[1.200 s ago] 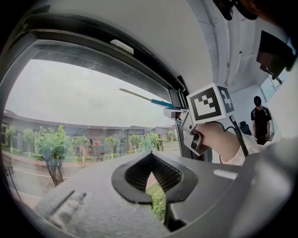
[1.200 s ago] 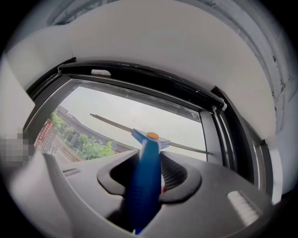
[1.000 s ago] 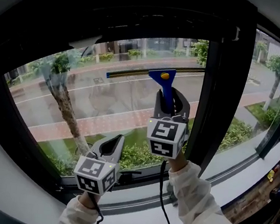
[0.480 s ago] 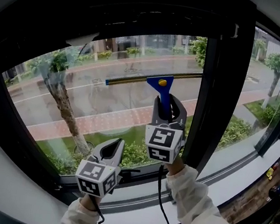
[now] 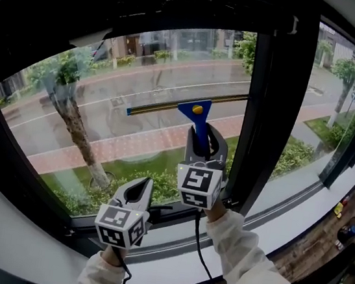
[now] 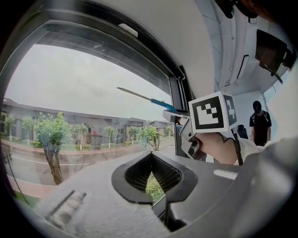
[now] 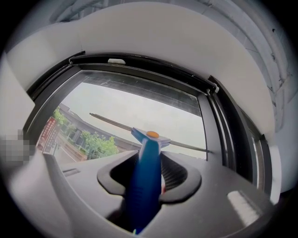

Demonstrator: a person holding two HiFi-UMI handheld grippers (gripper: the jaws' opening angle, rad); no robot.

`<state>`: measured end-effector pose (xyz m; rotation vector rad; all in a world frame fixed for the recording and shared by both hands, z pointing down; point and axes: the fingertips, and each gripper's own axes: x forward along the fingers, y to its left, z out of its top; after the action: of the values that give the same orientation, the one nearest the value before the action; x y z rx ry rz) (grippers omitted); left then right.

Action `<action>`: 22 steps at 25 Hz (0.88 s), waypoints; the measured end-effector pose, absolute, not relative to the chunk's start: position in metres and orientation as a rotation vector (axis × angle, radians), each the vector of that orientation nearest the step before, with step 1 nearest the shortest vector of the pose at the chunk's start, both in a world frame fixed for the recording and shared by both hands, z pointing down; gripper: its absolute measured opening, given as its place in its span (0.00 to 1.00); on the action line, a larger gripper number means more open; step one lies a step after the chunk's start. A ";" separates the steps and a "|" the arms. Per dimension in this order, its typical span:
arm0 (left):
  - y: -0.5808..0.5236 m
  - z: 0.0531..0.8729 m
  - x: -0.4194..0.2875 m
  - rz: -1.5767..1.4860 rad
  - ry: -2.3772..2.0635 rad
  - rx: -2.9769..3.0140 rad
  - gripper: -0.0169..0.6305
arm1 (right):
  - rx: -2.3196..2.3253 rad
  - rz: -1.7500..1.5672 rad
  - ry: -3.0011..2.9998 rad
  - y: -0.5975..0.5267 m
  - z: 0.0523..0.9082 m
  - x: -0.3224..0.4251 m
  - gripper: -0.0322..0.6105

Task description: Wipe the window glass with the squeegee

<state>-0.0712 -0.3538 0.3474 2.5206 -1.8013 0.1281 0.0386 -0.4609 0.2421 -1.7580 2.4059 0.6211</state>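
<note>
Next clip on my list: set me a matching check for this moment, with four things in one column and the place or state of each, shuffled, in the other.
Things:
1. squeegee
2. left gripper
3. right gripper
4. tree trunk

Places or states:
A. outside, beyond the glass
B. clamped on a blue handle
C. low near the sill, holding nothing
D. blade stretched across the glass, left end lower

Pairs: 1-D, 2-C, 3-B, 4-A
</note>
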 end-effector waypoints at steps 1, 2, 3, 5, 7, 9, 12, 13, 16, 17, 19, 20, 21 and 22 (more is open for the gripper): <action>-0.354 0.351 -0.071 0.130 -1.799 2.516 0.03 | -1.759 0.618 2.409 -0.461 0.246 0.039 0.28; -0.354 0.354 -0.070 0.132 -1.796 2.511 0.03 | -1.760 0.616 2.412 -0.461 0.250 0.039 0.28; -0.353 0.357 -0.070 0.132 -1.792 2.506 0.03 | -1.762 0.618 2.415 -0.460 0.254 0.039 0.28; -0.352 0.364 -0.069 0.134 -1.784 2.496 0.03 | -1.764 0.626 2.423 -0.460 0.262 0.039 0.28; -0.351 0.370 -0.069 0.136 -1.779 2.485 0.03 | -1.766 0.623 2.430 -0.460 0.270 0.039 0.28; -0.352 0.375 -0.070 0.138 -1.775 2.473 0.03 | -1.773 0.615 2.433 -0.460 0.277 0.040 0.28; -0.352 0.384 -0.069 0.143 -1.765 2.459 0.03 | -1.796 0.613 2.441 -0.461 0.291 0.040 0.28; -0.351 0.388 -0.069 0.146 -1.761 2.455 0.03 | -1.801 0.613 2.446 -0.462 0.296 0.040 0.28; -0.351 0.398 -0.069 0.159 -1.747 2.444 0.03 | -1.800 0.619 2.459 -0.462 0.310 0.040 0.28; -0.352 0.401 -0.069 0.161 -1.742 2.439 0.03 | -1.800 0.620 2.462 -0.462 0.314 0.040 0.28; -0.353 0.407 -0.069 0.165 -1.734 2.429 0.03 | -1.802 0.614 2.469 -0.462 0.322 0.040 0.28; -0.353 0.410 -0.068 0.167 -1.729 2.425 0.03 | -1.804 0.609 2.474 -0.462 0.326 0.040 0.28; -0.353 0.412 -0.068 0.170 -1.725 2.421 0.03 | -1.806 0.604 2.480 -0.462 0.331 0.040 0.28; -0.353 0.416 -0.067 0.172 -1.720 2.417 0.03 | -1.810 0.599 2.487 -0.463 0.337 0.040 0.28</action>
<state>-0.0672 -0.3530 0.4156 2.4167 -1.7197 0.1721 0.0399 -0.4627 0.3366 -1.8103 2.4870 0.5993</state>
